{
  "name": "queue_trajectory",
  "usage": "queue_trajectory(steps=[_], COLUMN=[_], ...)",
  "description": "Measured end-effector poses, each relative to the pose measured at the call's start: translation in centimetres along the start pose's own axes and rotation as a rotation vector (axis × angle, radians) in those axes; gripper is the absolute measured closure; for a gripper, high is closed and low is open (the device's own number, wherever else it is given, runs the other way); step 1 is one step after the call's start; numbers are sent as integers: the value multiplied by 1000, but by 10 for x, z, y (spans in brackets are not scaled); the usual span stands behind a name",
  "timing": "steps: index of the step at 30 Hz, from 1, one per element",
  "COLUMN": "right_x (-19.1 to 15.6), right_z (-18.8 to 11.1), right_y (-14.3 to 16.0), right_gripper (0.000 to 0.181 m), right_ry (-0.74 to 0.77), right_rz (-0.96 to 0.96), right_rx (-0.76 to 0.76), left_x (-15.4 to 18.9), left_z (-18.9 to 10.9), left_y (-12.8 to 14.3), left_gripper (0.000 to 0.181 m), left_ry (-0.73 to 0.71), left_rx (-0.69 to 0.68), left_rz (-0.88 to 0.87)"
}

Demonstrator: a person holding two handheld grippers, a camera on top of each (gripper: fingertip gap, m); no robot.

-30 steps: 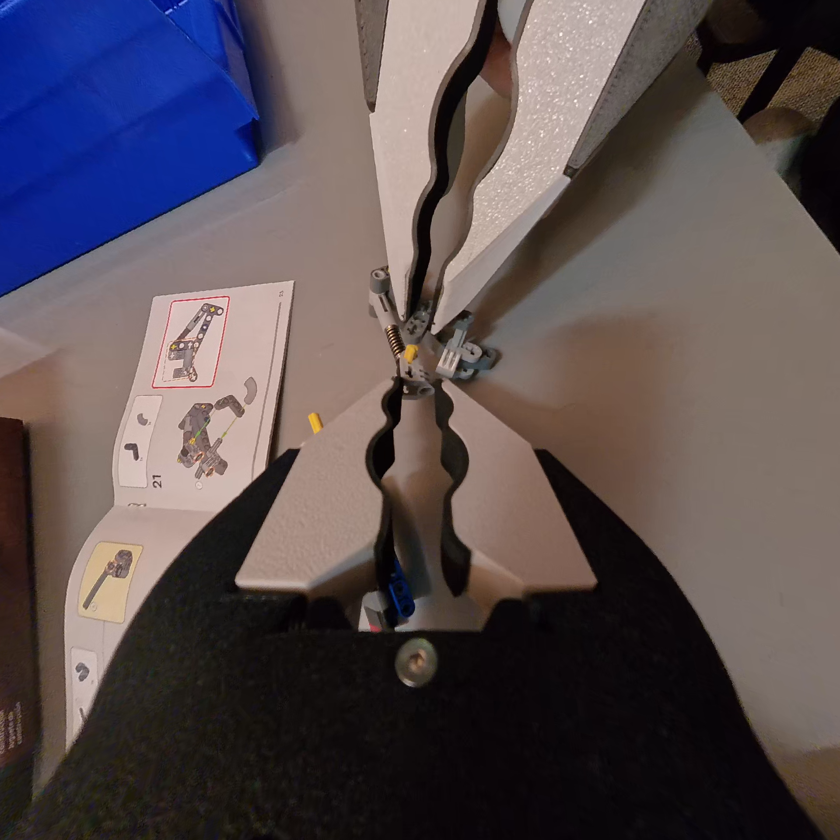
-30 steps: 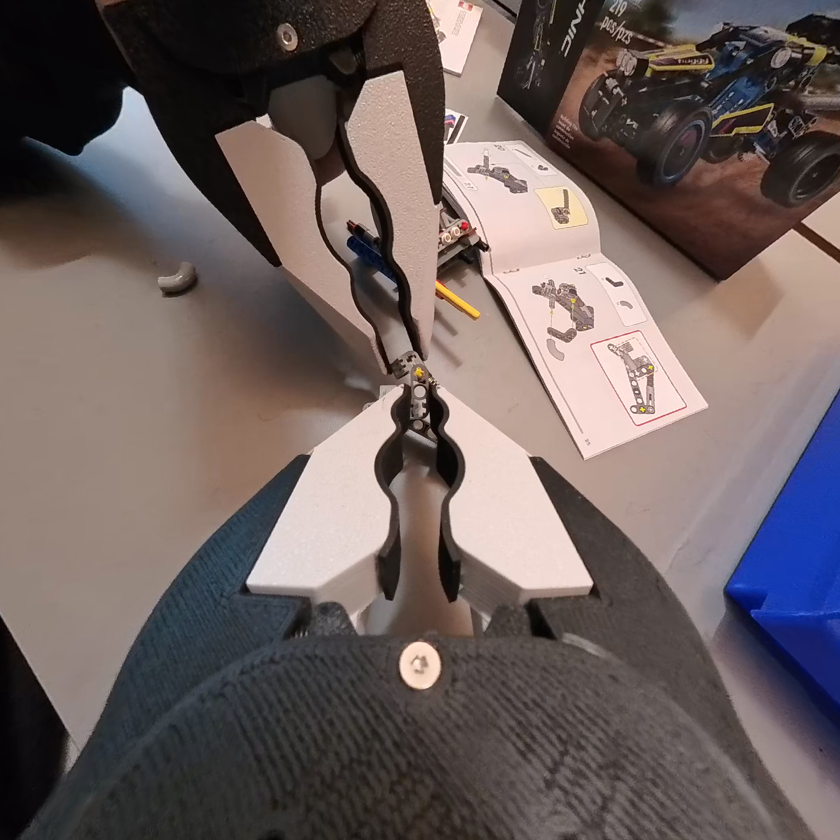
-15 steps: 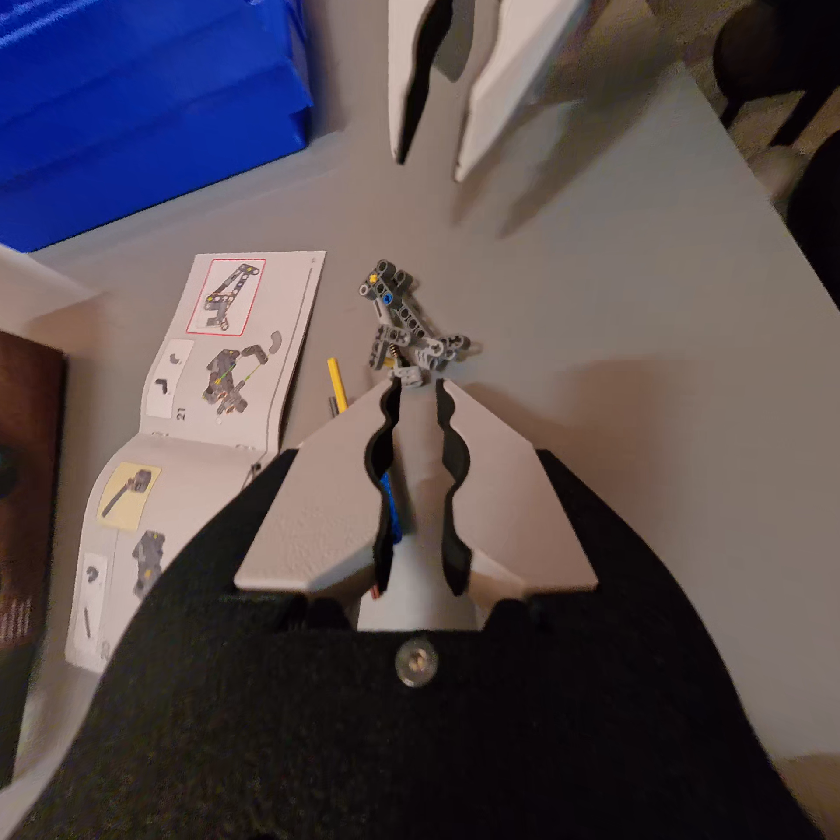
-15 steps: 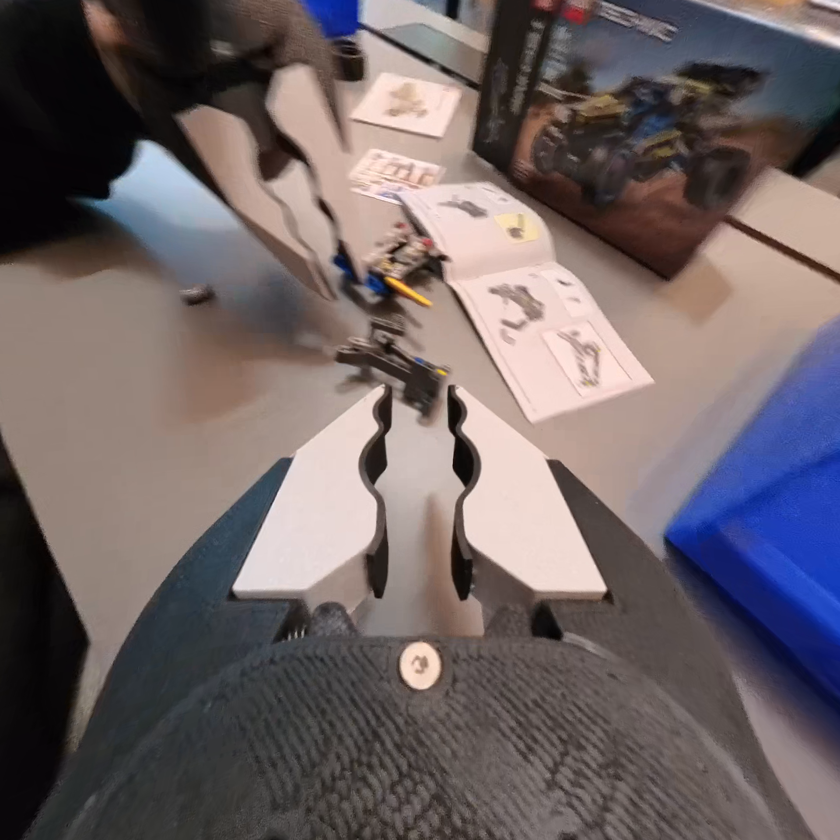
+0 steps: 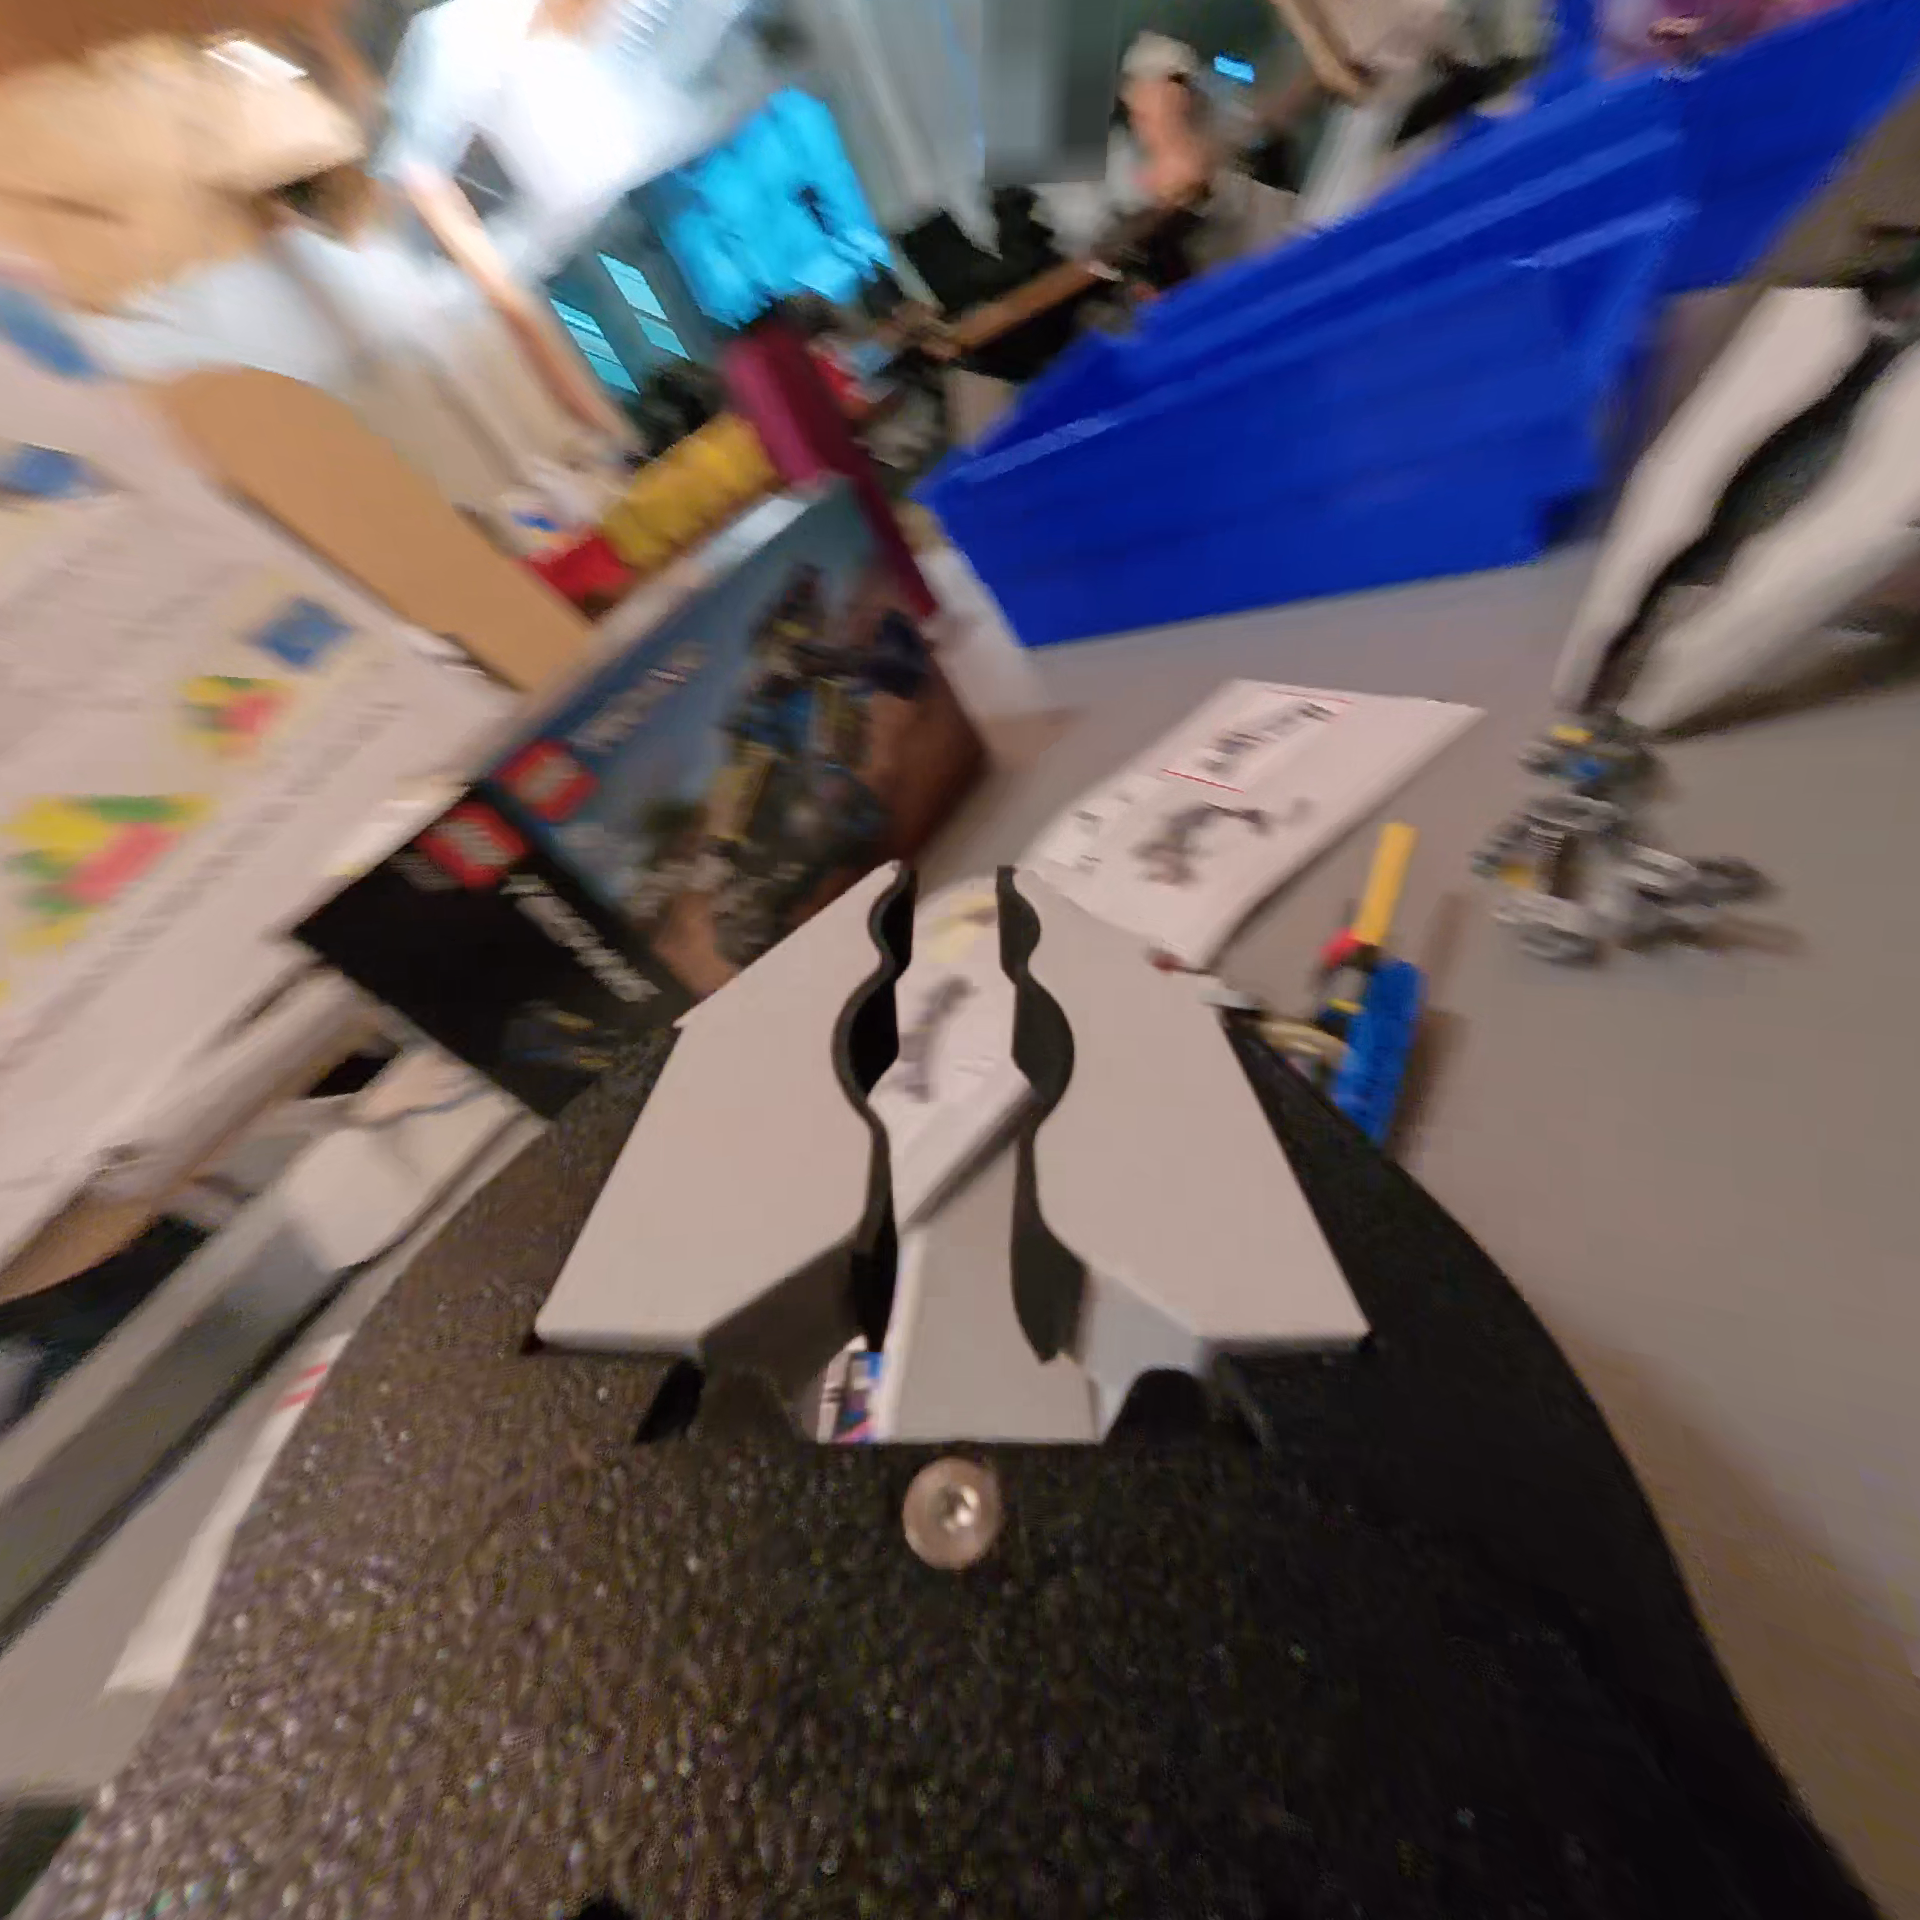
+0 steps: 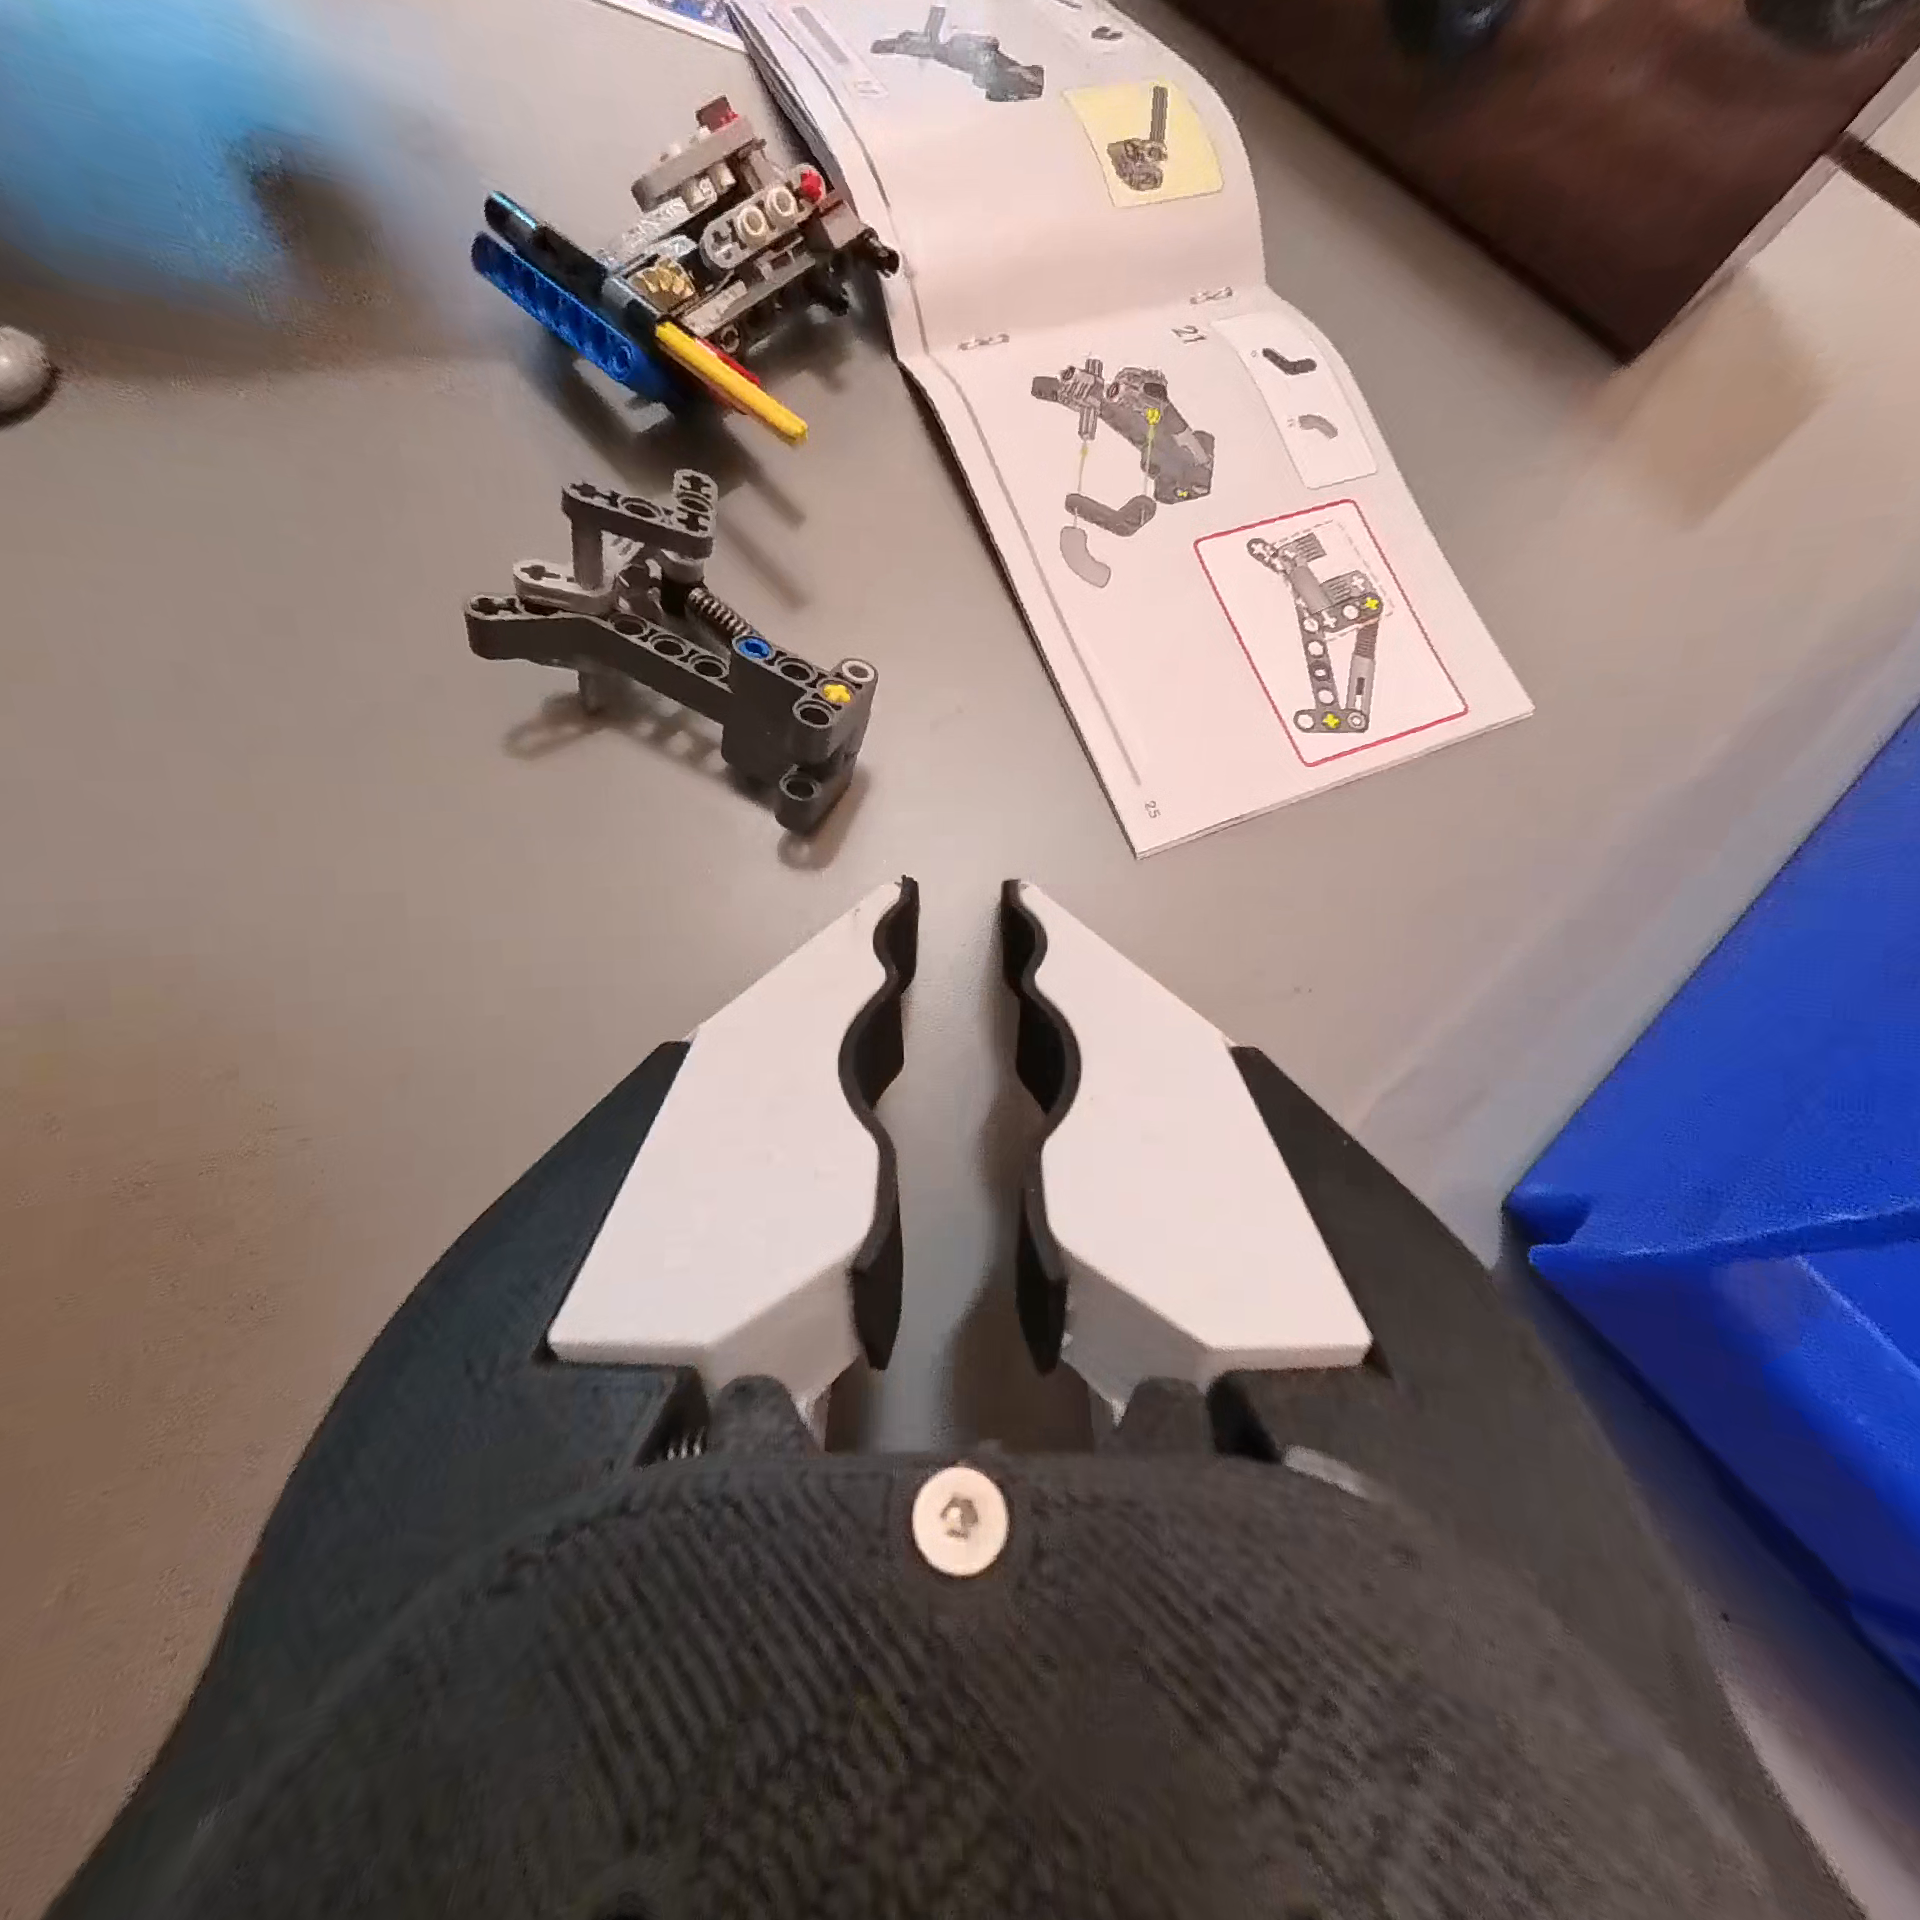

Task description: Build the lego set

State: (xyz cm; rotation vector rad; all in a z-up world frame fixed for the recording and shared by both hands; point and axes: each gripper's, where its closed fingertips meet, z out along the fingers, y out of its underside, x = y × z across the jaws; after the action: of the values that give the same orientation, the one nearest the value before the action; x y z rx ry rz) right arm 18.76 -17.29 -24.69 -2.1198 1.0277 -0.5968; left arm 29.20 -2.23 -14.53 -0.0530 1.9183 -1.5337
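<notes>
Both claws are spread and empty. Right claw (image 6: pixel 958 888) hangs over bare grey counter (image 6: pixel 260 1039), its jaws parted with nothing between them; left claw (image 5: pixel 951 883) has the same gap, with booklet pages showing through it.

Right wrist view is sharp. It shows two lego pieces lying on the counter, well apart from either claw. One is a dark grey arm assembly (image 6: pixel 665 639) with a spring, a blue pin and a yellow pin, just ahead and left of the right claw. Farther off lies a chassis (image 6: pixel 675 270) with a blue beam and a yellow axle, touching the edge of the open booklet (image 6: pixel 1174 436). One small grey curved piece (image 6: pixel 16 364) sits at the left edge. A blue bin (image 6: pixel 1766 1195) stands to the right, and the brown lower part of a box (image 6: pixel 1558 135) shows at the top.

Left wrist view is heavily blurred. It alone shows the box front (image 5: pixel 727 790) standing beyond the booklet (image 5: pixel 1247 800), a white carton (image 5: pixel 156 727) to the left, a cluttered room behind, and the right claw's pale fingers (image 5: pixel 1714 582) above the grey assembly (image 5: pixel 1590 842). The blue and yellow chassis (image 5: pixel 1371 997) lies beside the booklet. One blue bin (image 5: pixel 1351 436) is seen behind.
</notes>
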Motion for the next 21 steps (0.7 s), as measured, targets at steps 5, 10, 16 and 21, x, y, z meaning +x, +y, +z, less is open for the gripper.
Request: queue_trajectory(steps=[5, 10, 16, 21], right_x=[-4, -7, -7, -7], right_z=[1, 1, 1, 1], right_y=[0, 0, 0, 0], right_gripper=[174, 180, 180, 180], right_ry=[-15, -9, -50, -92], right_rz=[-16, -54, -5, 45], right_rx=[-1, -1, -1, -2], left_x=[-37, -26, -30, -43], left_z=[-7, 3, 9, 9], left_y=[17, 25, 41, 52], left_gripper=[160, 157, 153, 142], left_ry=[-360, -346, -340, -389], left_rx=[-94, -123, -150, -208], left_rz=[304, 404, 402, 388])
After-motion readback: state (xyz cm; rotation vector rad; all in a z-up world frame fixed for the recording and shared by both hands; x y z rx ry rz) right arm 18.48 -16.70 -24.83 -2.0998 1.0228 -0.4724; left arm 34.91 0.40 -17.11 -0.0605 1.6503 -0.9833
